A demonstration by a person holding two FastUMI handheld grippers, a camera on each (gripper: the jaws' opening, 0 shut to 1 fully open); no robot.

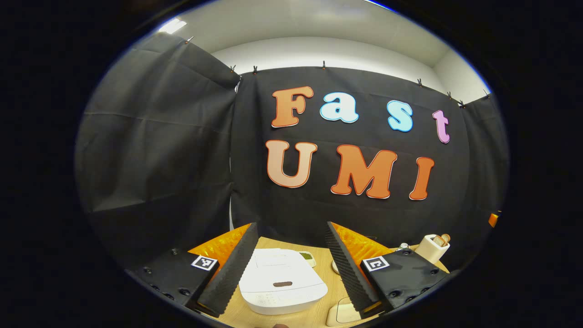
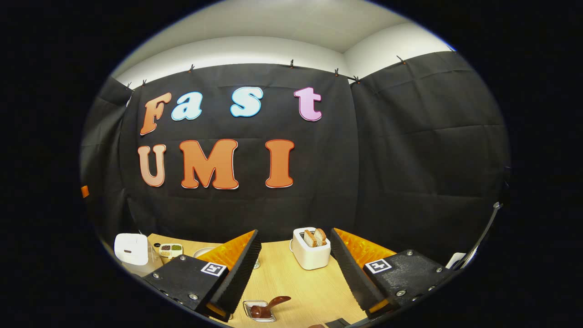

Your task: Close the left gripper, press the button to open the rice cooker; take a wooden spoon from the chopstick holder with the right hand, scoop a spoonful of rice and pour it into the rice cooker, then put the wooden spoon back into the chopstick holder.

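Observation:
A white rice cooker (image 1: 282,282) stands on the wooden table with its lid down and a small dark button (image 1: 282,284) on the front of the lid. It lies below and between the fingers of my left gripper (image 1: 291,226), which is open and holds nothing. In the right gripper view the same cooker (image 2: 131,248) sits at the far left. My right gripper (image 2: 294,232) is open and empty above the table. A dark brown spoon (image 2: 268,305) lies in a small clear dish (image 2: 256,314) near the front edge, below the gap between the right fingers.
A white toaster (image 2: 310,248) with bread slices stands ahead of the right gripper, and shows as the toaster (image 1: 432,246) at the right in the left gripper view. A small divided dish (image 2: 171,249) sits beside the cooker. A cream-coloured object (image 1: 341,314) lies at the table's front.

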